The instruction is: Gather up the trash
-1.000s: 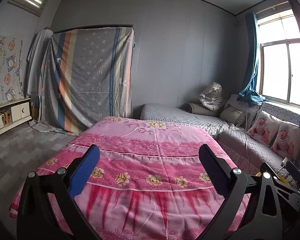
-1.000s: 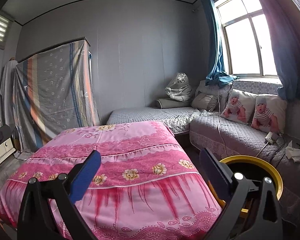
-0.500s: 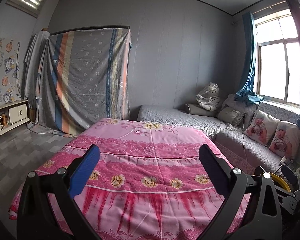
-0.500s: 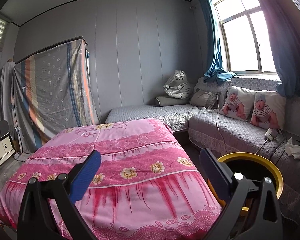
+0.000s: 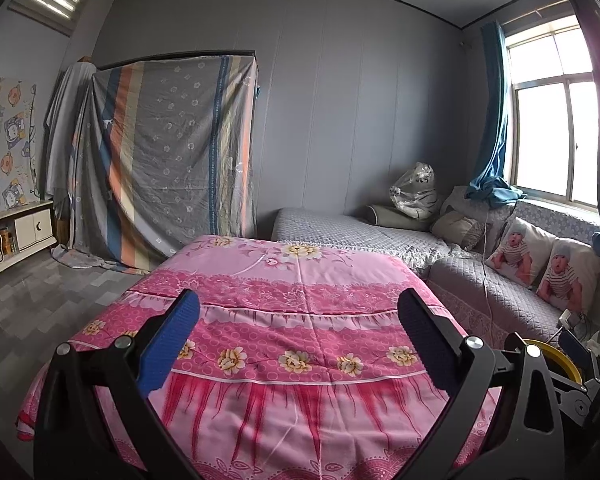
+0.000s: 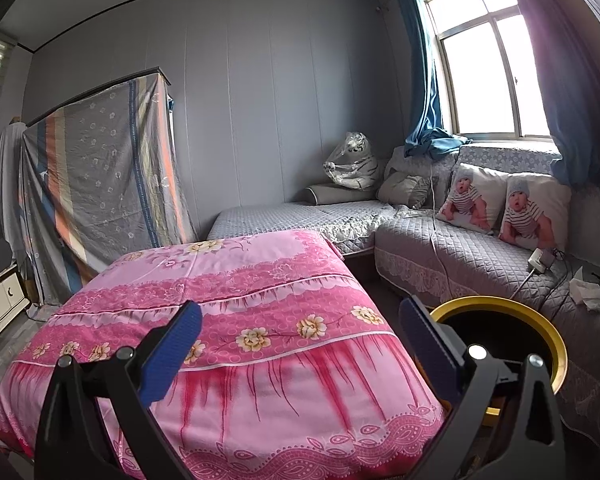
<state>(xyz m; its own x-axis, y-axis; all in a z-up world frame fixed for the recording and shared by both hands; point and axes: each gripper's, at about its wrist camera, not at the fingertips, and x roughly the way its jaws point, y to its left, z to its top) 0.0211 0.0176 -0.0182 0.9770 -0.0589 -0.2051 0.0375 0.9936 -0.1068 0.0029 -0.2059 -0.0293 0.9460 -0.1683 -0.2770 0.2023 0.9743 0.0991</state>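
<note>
Left black two-finger gripper (image 5: 298, 334): jaws spread, empty | right black two-finger gripper (image 6: 300, 338): jaws spread, empty; yellow-rimmed black round bin (image 6: 548, 334) just beside its right finger; crumpled white tissue (image 6: 590, 290) on grey quilted sofa (image 6: 452, 256) beyond

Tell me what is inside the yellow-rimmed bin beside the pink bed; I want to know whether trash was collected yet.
The yellow-rimmed round bin shows only a dark interior; the right gripper covers its lower part, so contents are unseen.

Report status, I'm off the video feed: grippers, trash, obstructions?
Left gripper open, empty. Right gripper open, empty. Crumpled tissue on sofa, beyond yellow-rimmed bin. Nothing visibly blocking.
</note>
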